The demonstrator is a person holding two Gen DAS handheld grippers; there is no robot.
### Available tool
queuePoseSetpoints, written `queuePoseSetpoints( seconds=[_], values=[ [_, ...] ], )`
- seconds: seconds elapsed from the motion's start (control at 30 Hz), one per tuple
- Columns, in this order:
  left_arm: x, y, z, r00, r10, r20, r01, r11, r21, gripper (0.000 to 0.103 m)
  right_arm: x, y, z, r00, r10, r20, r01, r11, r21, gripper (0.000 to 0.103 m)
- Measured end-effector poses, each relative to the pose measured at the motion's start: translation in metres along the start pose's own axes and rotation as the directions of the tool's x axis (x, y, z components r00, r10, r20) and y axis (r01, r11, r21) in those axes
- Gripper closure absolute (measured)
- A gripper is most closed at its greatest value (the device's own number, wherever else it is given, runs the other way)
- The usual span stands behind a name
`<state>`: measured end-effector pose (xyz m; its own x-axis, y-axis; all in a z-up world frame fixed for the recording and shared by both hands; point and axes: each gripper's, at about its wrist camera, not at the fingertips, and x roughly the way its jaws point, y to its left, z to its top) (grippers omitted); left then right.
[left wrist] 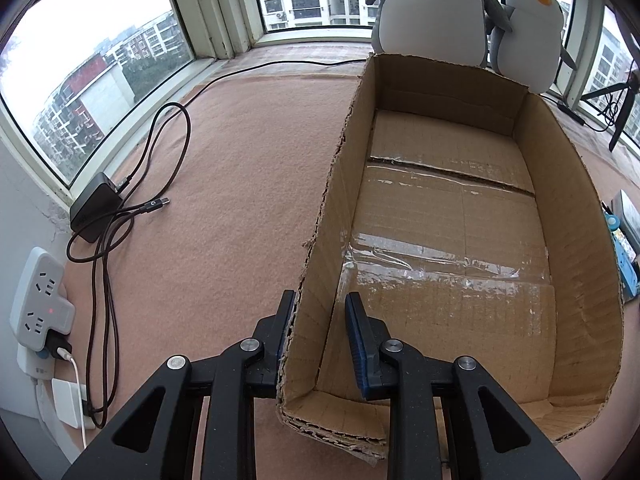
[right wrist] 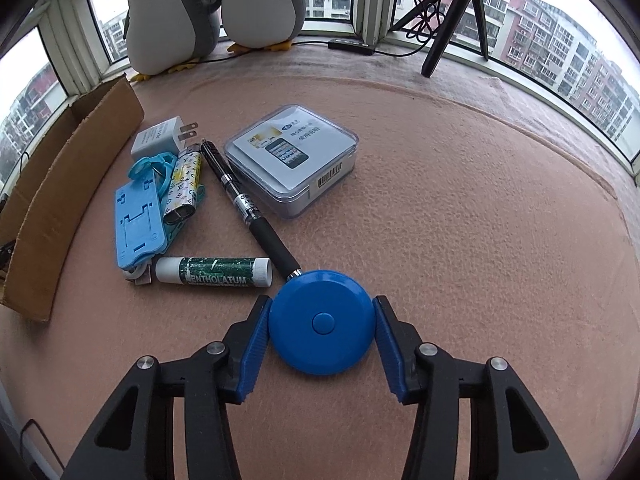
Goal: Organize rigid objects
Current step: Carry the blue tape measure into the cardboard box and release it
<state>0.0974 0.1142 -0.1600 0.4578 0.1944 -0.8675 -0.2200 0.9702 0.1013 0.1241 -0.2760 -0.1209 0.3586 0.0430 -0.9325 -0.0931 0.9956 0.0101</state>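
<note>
An open, empty cardboard box (left wrist: 452, 208) sits on the pink mat; it also shows in the right wrist view (right wrist: 60, 184). My left gripper (left wrist: 320, 328) straddles the box's near-left wall, one finger outside, one inside with a gap to the wall. My right gripper (right wrist: 322, 326) has its blue pads against both sides of a round blue tape measure (right wrist: 322, 322) resting on the mat. Beyond lie a black pen (right wrist: 248, 208), a Mentholatum lip balm (right wrist: 214, 270), a blue phone stand (right wrist: 138, 228), a patterned lighter (right wrist: 184, 188), a white charger plug (right wrist: 160, 138) and a clear plastic case (right wrist: 292, 160).
Two plush penguins (right wrist: 208, 8) stand by the window behind the box. A black adapter with cables (left wrist: 94, 206) and a power strip (left wrist: 40, 304) lie at the left. A tripod (right wrist: 452, 20) stands at the back right.
</note>
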Motion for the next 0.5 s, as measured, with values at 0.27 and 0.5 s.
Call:
queuePoseSetpoints(
  seconds=[0.27,0.5],
  values=[
    [0.0,0.0,0.0,1.0,-0.001,-0.001,0.001,1.0,0.007,0.077,-0.028,0.011,0.007,0.998,0.013,0.055,-0.012,1.0,-0.024,0.057],
    [0.0,0.0,0.001,1.0,-0.006,0.0,0.006,1.0,0.005,0.077,-0.063,0.047,0.034,0.988,0.084,0.126,-0.07,0.991,-0.11,0.057]
  ],
)
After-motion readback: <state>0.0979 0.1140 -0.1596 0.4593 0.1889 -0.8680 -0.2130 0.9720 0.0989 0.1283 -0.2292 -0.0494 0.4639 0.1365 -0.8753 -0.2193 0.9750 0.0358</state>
